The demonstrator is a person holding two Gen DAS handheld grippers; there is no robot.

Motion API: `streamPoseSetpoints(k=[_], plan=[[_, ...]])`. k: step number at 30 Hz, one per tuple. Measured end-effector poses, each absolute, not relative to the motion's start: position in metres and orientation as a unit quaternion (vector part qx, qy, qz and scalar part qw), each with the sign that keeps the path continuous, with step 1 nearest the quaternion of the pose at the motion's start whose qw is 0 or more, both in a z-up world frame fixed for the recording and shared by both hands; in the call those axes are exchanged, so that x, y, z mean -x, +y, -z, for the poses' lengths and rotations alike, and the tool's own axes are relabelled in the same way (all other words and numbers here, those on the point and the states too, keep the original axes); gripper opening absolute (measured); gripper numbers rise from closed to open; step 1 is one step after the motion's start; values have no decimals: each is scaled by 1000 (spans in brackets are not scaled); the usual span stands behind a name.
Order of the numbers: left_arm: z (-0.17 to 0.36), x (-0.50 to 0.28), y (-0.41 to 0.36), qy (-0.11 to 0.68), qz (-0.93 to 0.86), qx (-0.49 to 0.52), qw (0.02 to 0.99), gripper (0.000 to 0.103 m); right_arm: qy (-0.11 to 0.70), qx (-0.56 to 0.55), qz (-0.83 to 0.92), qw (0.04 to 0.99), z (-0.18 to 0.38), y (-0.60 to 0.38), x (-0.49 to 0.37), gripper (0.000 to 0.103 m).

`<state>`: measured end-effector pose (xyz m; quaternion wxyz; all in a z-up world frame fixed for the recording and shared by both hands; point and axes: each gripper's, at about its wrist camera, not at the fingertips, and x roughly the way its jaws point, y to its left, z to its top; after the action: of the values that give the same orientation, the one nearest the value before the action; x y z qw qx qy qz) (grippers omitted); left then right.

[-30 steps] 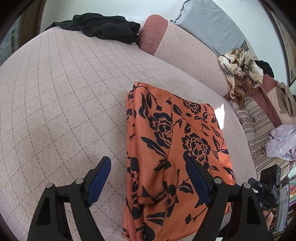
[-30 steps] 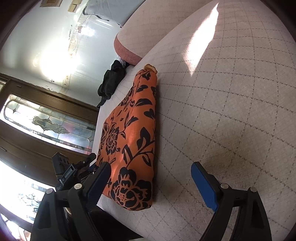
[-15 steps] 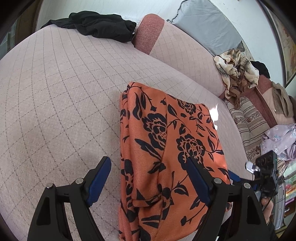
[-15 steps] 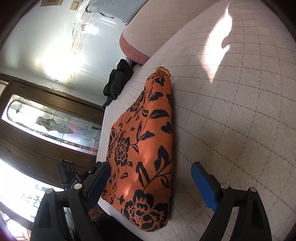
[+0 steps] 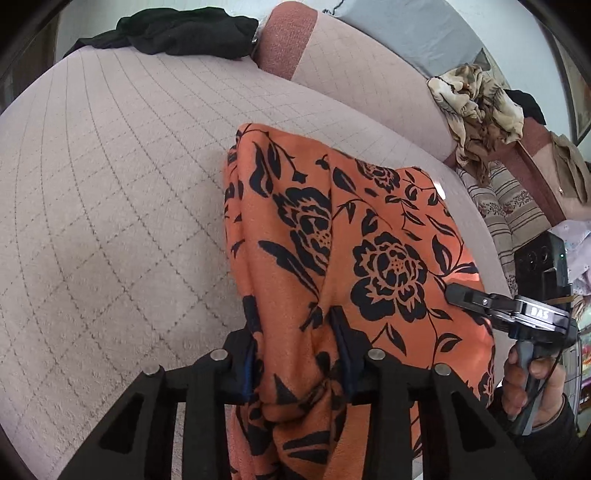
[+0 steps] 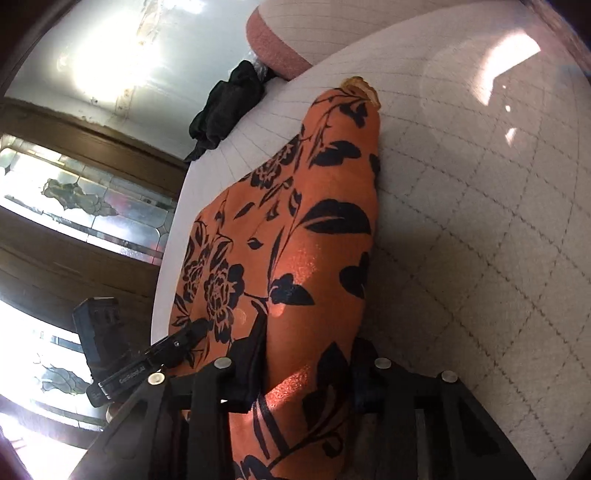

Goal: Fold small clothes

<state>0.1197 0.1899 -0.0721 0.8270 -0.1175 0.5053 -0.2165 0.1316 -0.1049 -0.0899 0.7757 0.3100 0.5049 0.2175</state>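
While the orange floral garment already lies doubled lengthwise on the quilted sofa seat, a crosswise fold looks left to do. At 6 o'clock in the left view, the left claw is closing with the cloth's near end bunched between its pads, pitched steeply down. At 6 o'clock in its own view, the right claw is closing likewise on the neighbouring near corner, angled downward.

Wide bare quilted sofa seat left of the orange floral garment — passable. Blocked at the far edge by black clothes, backrest behind.
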Motion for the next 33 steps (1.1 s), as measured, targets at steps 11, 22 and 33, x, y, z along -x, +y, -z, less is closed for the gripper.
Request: streamPoseSetpoints(k=[11, 22, 33], plan=[[3, -149, 138, 418, 256, 150, 859, 32, 416, -262, -237, 838, -2, -149, -146, 33], [50, -155, 87, 466, 169, 55, 867, 54, 468, -301, -74, 827, 84, -231, -131, 73], [60, -148, 100, 484, 112, 26, 867, 72, 459, -308, -153, 819, 77, -178, -127, 88]])
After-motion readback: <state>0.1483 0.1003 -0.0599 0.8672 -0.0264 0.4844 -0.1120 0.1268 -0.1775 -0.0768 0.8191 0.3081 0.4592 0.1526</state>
